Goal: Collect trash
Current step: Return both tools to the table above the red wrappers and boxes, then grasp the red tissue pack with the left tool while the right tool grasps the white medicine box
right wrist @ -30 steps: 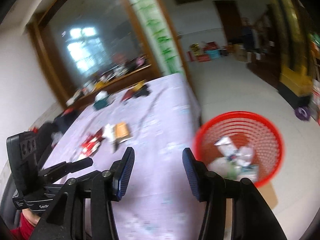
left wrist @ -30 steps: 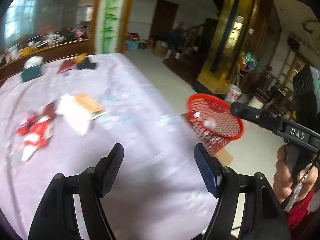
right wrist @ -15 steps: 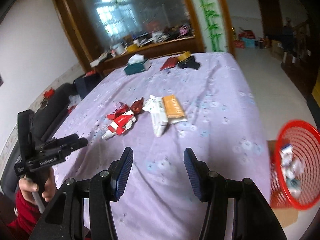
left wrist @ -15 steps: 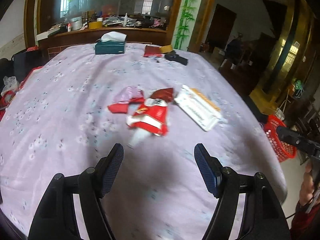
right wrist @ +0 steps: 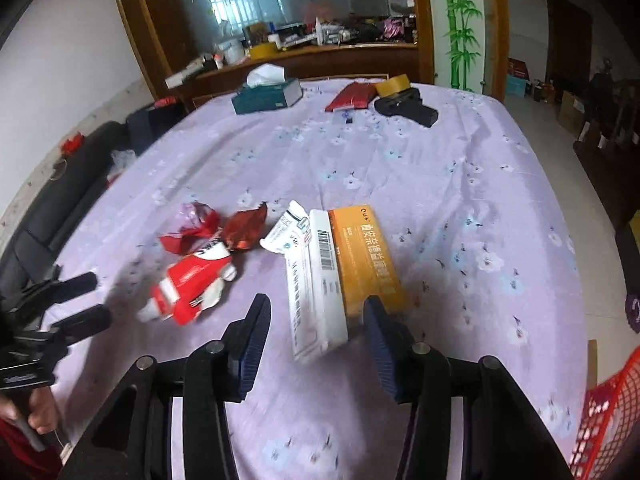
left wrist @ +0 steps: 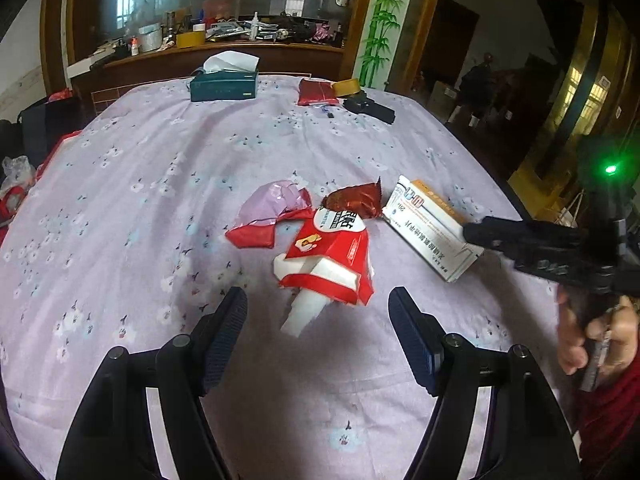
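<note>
Trash lies in the middle of the purple flowered tablecloth (left wrist: 160,184). A red and white crumpled carton (left wrist: 326,268) lies just ahead of my open, empty left gripper (left wrist: 318,320); it also shows in the right wrist view (right wrist: 190,286). Behind it lie a pink and red wrapper (left wrist: 268,216) and a dark red foil wrapper (left wrist: 354,200). A white and orange medicine box (right wrist: 340,276) lies flat with its near end between the fingers of my open right gripper (right wrist: 316,328). The red mesh bin (right wrist: 608,412) stands off the table's right edge.
At the table's far end sit a green tissue box (left wrist: 224,84), a dark red pouch (left wrist: 316,92), a tape roll (left wrist: 346,88) and a black object (left wrist: 370,110). A cluttered wooden sideboard (right wrist: 304,56) stands behind. Dark bags (right wrist: 60,200) lie left of the table.
Both grippers swung from the bin back over the table and moved in on the trash. The left now faces the red carton; the right straddles the medicine box end.
</note>
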`<state>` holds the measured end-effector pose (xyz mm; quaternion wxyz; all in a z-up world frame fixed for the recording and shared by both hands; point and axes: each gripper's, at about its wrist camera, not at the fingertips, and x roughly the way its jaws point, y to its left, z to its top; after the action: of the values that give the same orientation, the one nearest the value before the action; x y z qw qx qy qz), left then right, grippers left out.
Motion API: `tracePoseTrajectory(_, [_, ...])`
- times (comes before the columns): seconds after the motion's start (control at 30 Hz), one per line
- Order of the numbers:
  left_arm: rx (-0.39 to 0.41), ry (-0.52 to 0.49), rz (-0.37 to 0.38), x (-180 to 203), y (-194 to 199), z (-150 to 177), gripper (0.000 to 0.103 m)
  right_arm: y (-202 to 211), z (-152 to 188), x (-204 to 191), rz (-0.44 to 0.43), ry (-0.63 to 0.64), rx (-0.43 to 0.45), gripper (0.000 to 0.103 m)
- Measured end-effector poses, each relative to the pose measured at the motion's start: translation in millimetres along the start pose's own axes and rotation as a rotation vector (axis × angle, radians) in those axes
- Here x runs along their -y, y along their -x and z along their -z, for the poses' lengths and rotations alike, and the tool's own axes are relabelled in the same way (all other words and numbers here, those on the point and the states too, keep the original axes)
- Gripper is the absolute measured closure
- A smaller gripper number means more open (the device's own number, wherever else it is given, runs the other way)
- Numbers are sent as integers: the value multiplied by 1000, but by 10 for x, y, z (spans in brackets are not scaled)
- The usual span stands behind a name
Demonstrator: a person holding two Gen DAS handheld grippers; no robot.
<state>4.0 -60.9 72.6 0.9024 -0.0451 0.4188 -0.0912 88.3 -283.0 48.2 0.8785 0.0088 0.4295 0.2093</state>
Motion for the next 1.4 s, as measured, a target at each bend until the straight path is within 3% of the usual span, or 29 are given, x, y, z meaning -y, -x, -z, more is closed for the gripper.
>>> tracePoseTrajectory(0.1, [8, 7, -1, -8, -37, -36, 31, -159, 24, -24, 27, 16, -27, 63])
tracePoseTrajectory(0.2, [2, 21, 5, -3, -113, -86, 29, -219, 121, -98, -6, 22, -46, 87])
tracePoseTrajectory(0.23, [0, 24, 3, 2, -142, -99, 28, -223, 157, -123, -6, 26, -49, 89])
tracePoseTrajectory(0.57, [-43, -38, -101, 269, -629, -250, 27, 479, 595, -82, -62, -92, 69, 89])
tracePoseTrajectory(0.73, [-141, -43, -145, 292, -1018, -386, 28, 763, 820, -71, -111, -129, 111, 89])
tracePoseTrajectory(0.77, [-154, -39, -147, 284, -1070, -386, 29, 797, 846, -78, -120, -133, 114, 88])
tracePoseTrajectory(0.8, [-151, -31, -144, 271, -1079, -382, 36, 831, 876, -72, -127, -140, 116, 88])
tracePoseTrajectory(0.83, [-145, -26, -147, 259, -1069, -368, 46, 870, 908, -65, -134, -149, 121, 88])
tracePoseTrajectory(0.97, [-70, 11, -96, 233, -793, -285, 60, 993, 992, -58, -139, -155, 142, 88])
tracePoseTrajectory(1.27, [84, 20, -35, 371, -14, 160, 62, 1107, 1185, -103, -112, -162, 169, 88])
tracePoseTrajectory(1.4, [137, 15, -53, 500, 145, 493, 62, 1048, 1252, -135, -63, -159, 196, 88])
